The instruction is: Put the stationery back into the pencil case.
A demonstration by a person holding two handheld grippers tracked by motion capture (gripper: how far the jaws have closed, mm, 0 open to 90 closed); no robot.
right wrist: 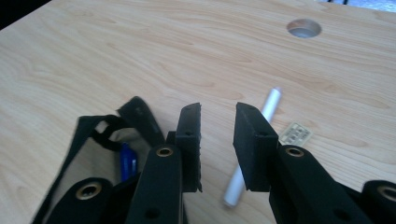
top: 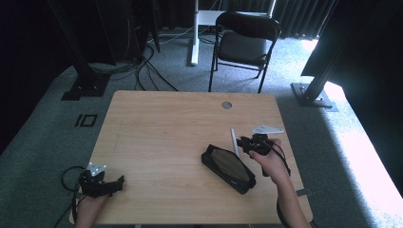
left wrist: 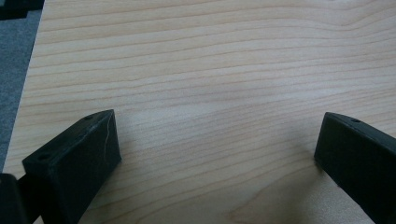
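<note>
At about 4 o'clock on the wooden bench, in the high view, lies a black pouch, flat and open-topped, its long side running from 10 o'clock to 4 o'clock. In the right gripper view its black rim and strap show at the lower left, with something blue inside; what it is cannot be told.

Just beside the pouch, toward 1 o'clock, a slim white cylinder lies on the wood. In the right gripper view the same cylinder runs under the right-hand jaw, its far end clear of it, and a small pale printed tag lies flat close beside it at 3 o'clock.

The right gripper is held by the person's right hand just above the cylinder and the pouch's upper edge. Its 2 jaws stand slightly apart, with a narrow gap and nothing between them. A grey 3-cornered plate sits on top.

A round cable hole is near the bench's far edge at 12 o'clock.

The left gripper rests at 8 o'clock, well apart from the pouch, held by the left hand. In the left gripper view its jaws are spread wide over bare wood.

Beyond the bench, at 12 o'clock, a black folding chair stands on grey carpet.
</note>
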